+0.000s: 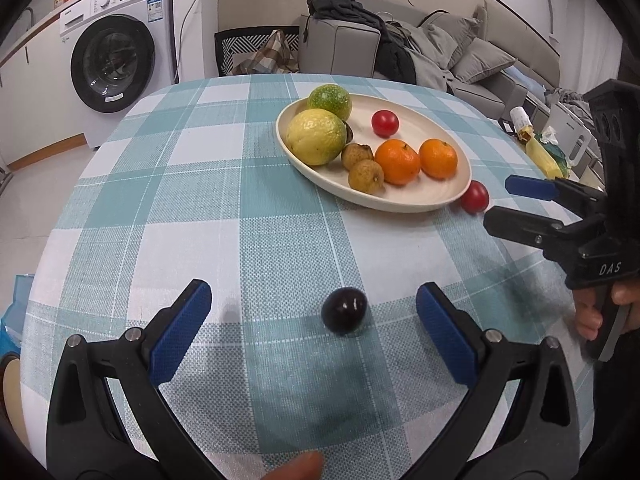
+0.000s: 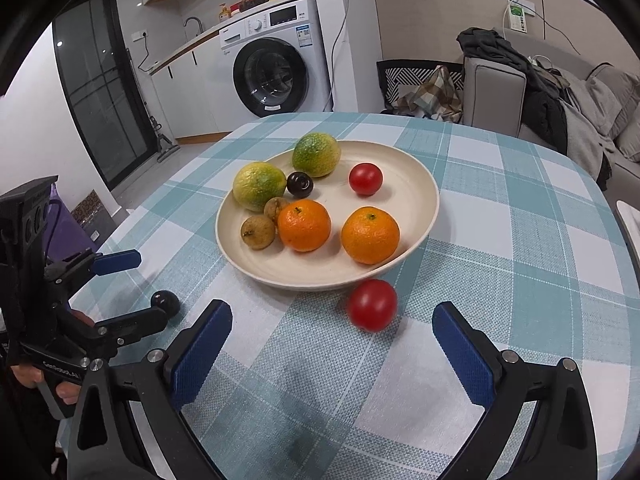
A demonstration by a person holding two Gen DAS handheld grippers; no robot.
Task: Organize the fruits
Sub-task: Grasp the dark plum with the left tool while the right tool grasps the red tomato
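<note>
Left tongs (image 1: 314, 330) gape around dark plum (image 1: 344, 310); right tongs (image 2: 332, 350) (also apart) flank tomato (image 2: 372, 310).

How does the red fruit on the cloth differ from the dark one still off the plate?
The red fruit is bright red and rests against the plate rim; the dark fruit is near-black and lies well apart from the plate. The red one sits ahead of the right gripper, the dark one ahead of the left gripper. Both are small, round, ungripped, facing open jaws.
</note>
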